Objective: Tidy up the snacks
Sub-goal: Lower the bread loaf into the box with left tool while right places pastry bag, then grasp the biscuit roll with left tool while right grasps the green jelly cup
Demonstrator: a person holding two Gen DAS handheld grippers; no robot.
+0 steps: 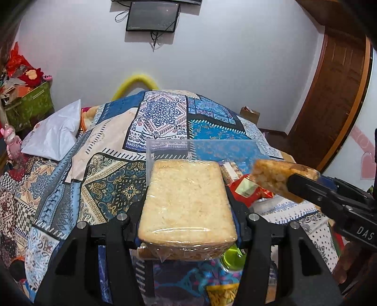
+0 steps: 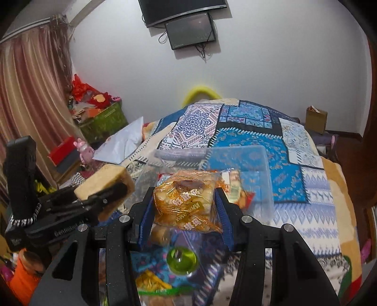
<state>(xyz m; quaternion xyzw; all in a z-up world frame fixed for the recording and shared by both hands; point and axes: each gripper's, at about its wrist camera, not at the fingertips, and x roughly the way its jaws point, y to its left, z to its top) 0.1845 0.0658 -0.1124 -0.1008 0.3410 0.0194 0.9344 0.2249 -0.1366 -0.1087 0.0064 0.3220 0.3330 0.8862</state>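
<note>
We see a clear plastic bin on a bedspread. Before it, the left gripper holds a wrapped cake; to its right, the right gripper holds a packaged snack. Behind, monitors hang on the wall.

Pale wrapped cake block lifted above the clear bin, near side. Orange-wrapped snack airborne just right of it, also short of the bin. Red packet inside the bin, probably lying flat.
</note>
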